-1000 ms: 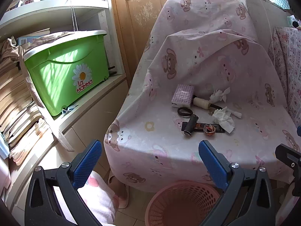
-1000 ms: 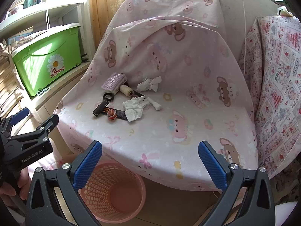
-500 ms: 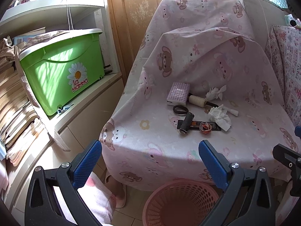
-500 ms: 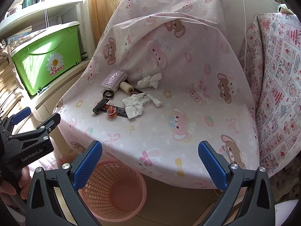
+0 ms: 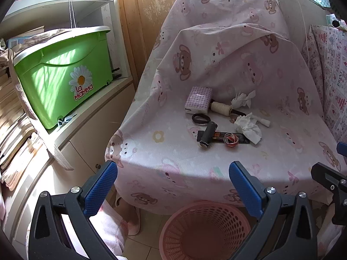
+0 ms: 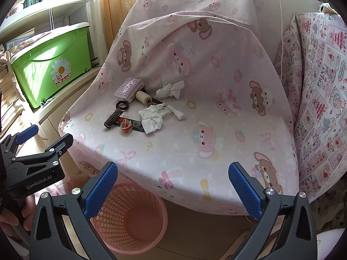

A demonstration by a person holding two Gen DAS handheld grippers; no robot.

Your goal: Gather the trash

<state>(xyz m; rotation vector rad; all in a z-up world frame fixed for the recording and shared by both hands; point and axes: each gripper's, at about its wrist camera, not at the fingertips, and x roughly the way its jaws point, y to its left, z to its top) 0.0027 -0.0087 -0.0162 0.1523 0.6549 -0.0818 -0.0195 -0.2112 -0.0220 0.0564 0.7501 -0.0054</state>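
on the pink bear-print chair cover (image 6: pixel 195 130) we see crumpled white tissues (image 6: pixel 151 119) among a thread spool (image 6: pixel 143 97) and black hair tie (image 6: pixel 122 105); our left gripper (image 5: pixel 173 186) and right gripper (image 6: pixel 173 186) hang wide and empty above the pink mesh basket (image 6: pixel 130 221). a careless pinch might snag the cover or keepsakes.

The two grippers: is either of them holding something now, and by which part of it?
Nothing is held. The left gripper and the right gripper are both open and empty, above the pink basket.

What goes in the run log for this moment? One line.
phase: approach | left gripper: open, empty | right gripper: open, empty | crumpled tissues: on chair | pink basket: below
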